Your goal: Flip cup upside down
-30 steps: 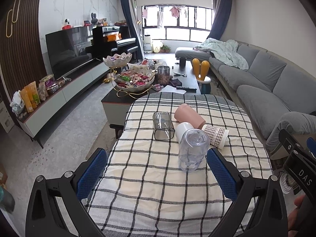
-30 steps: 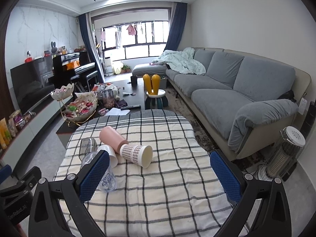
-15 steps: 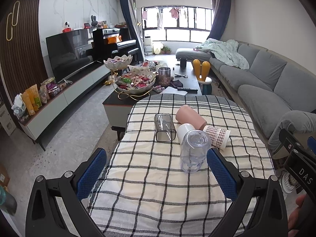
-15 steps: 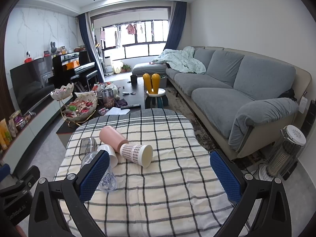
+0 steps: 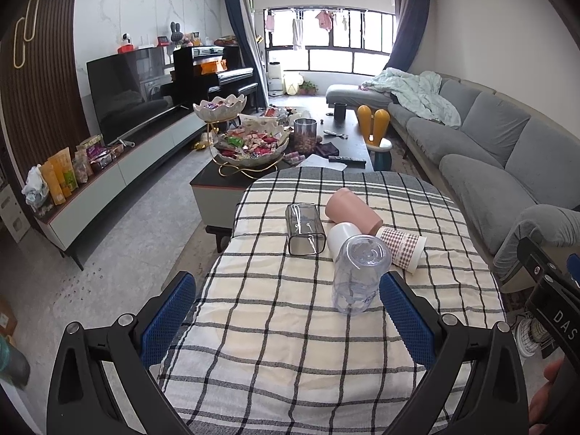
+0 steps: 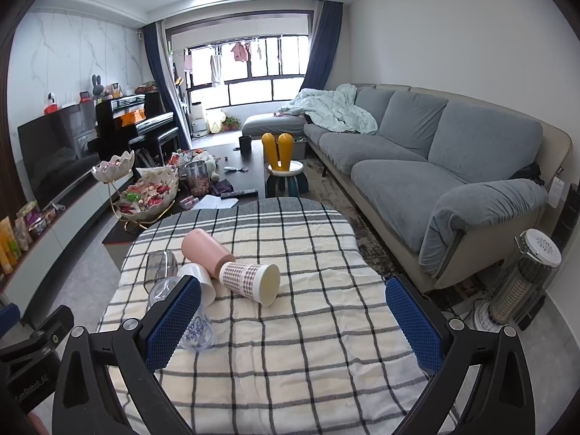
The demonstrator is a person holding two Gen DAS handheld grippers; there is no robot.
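Several cups sit on the checked tablecloth [image 5: 275, 311]. A clear plastic cup [image 5: 357, 275] stands upside down, nearest me. Behind it lie a white cup [image 5: 342, 235], a pink cup [image 5: 353, 210], a checked paper cup [image 5: 402, 248] and a smoky square glass [image 5: 304, 230], all on their sides. My left gripper [image 5: 288, 317] is open and empty, just short of the clear cup. My right gripper [image 6: 293, 320] is open and empty; its left finger hides part of the clear cup [image 6: 197, 333]. The checked paper cup [image 6: 250, 282] lies ahead of it.
A coffee table with a snack bowl [image 5: 250, 145] stands beyond the table. A grey sofa [image 6: 435, 166] runs along the right and a heater [image 6: 525, 279] stands at the right. A TV unit [image 5: 119, 159] is on the left.
The left view has shifted slightly, so the cups sit a little further right and up in it. The right gripper and all cups have stayed as they were.
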